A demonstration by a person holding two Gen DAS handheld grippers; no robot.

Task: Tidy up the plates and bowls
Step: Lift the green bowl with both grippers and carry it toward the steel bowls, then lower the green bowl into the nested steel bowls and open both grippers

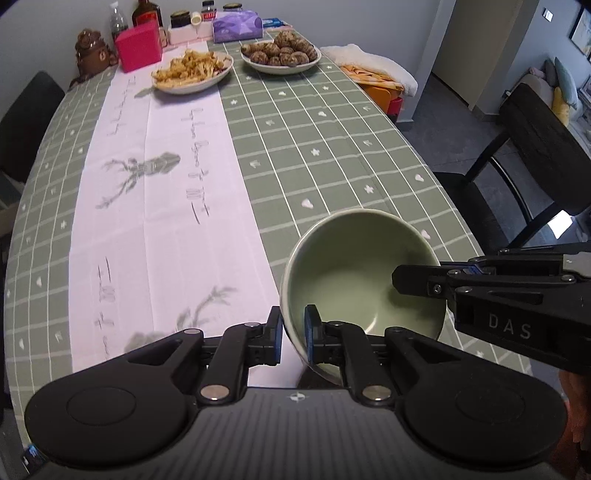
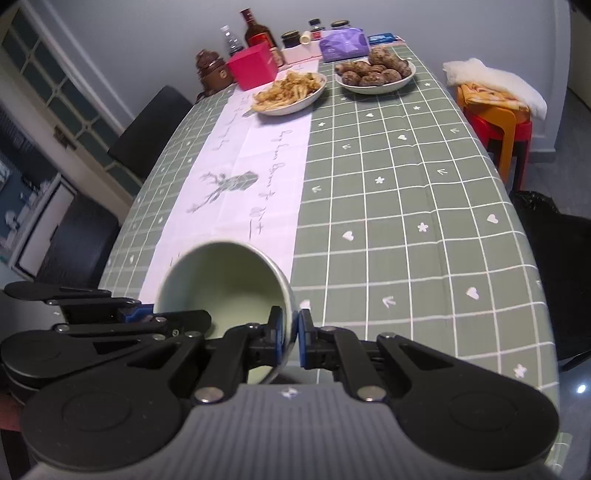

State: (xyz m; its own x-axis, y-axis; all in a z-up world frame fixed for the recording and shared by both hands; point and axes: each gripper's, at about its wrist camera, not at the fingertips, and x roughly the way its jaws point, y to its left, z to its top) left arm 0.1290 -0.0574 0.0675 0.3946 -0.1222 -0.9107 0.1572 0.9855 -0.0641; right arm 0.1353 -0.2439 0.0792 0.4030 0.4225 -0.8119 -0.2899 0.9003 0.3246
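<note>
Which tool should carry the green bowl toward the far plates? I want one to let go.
Right, probably: both the right tool and the left tool pinch the green bowl, but the plate of round brown food lies on the right's side.

Table (image 1: 332, 147) in green checked cloth, white runner (image 1: 166, 184), two food plates (image 1: 192, 70) (image 1: 280, 53), pink box (image 1: 139, 44), bottles (image 1: 147, 13)

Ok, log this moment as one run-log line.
left gripper: shut on green bowl rim | right gripper: shut on opposite rim | bowl tilted, over tablecloth
</note>
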